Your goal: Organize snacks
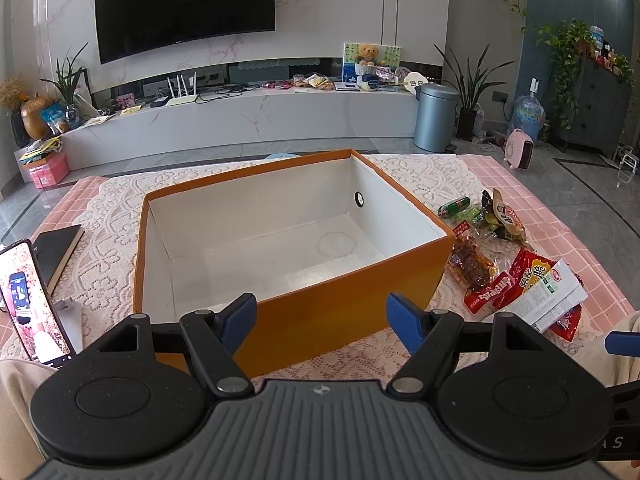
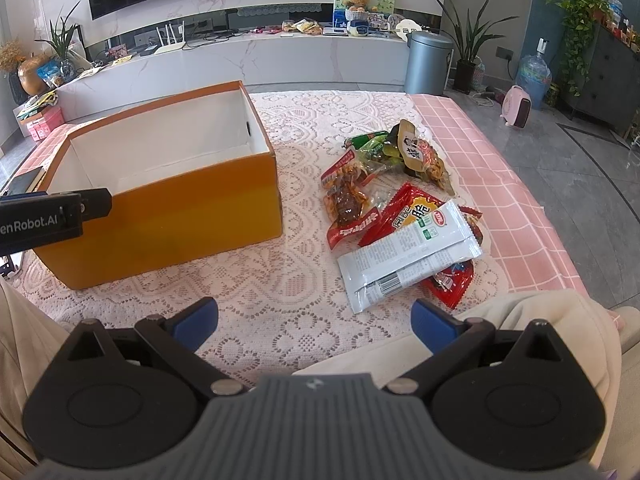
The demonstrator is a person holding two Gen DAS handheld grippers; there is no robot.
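- Left wrist view: the left gripper (image 1: 322, 322) is hovering with jaws spread wide and holding nothing, facing the near wall of the orange box (image 1: 344, 304), which is sitting empty mid-table on the lace tablecloth (image 1: 420, 172)
- Right wrist view: the right gripper (image 2: 315, 322) is also gaping wide and empty near the table's front edge, while the snack packets (image 2: 396, 216) are lying heaped just right of the box, a white packet (image 2: 408, 256) nearest; judging by this, sorting is not yet starting

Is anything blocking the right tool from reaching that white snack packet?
Nothing visible. The right tool is open, with only bare lace cloth between it and the white packet, which lies on top of the pile.
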